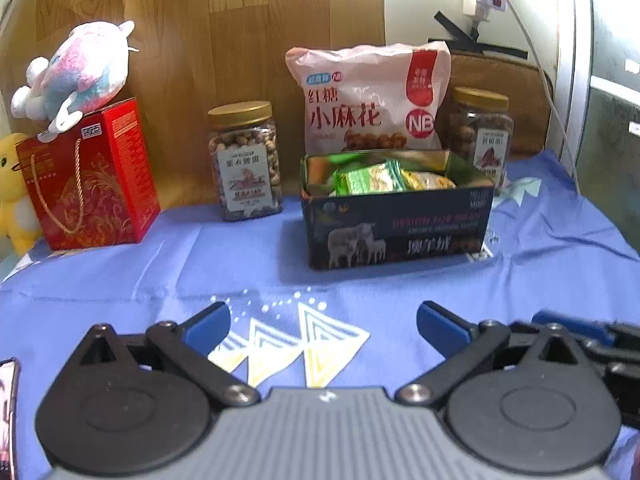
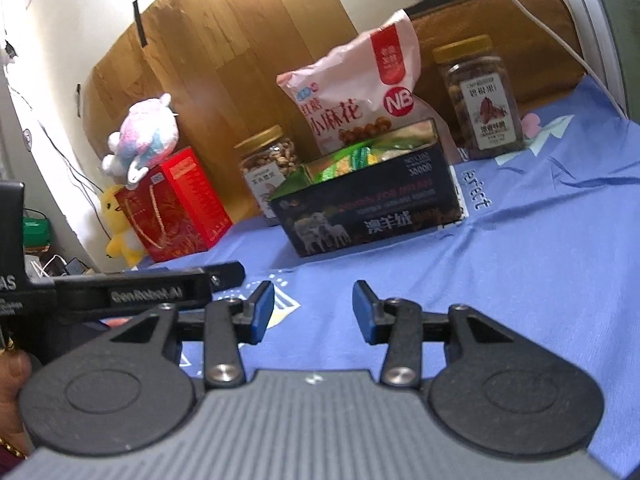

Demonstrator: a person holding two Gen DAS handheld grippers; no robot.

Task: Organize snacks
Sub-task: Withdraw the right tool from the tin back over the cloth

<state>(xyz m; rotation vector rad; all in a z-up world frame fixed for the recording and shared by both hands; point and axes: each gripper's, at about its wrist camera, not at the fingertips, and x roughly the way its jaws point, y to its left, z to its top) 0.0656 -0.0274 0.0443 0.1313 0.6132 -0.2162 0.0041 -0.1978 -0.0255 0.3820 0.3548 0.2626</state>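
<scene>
Your left gripper (image 1: 322,328) hangs over the blue cloth (image 1: 160,272) with its fingers wide and holding nothing; your right gripper (image 2: 313,312) is just beside it, fingers also apart and bare. Ahead, the dark box (image 1: 396,228) holds small snack packets (image 1: 368,178), with the pink bag (image 1: 368,96) behind it between two jars (image 1: 244,160).

Over on the left a pink-and-blue plush toy (image 1: 76,68) sits atop a red gift box (image 1: 92,176) with a yellow plush duck (image 1: 12,196) just beside it, all on the blue cloth (image 1: 200,264) before a wooden board (image 1: 224,40), white cables (image 1: 536,60) trailing down at right.
</scene>
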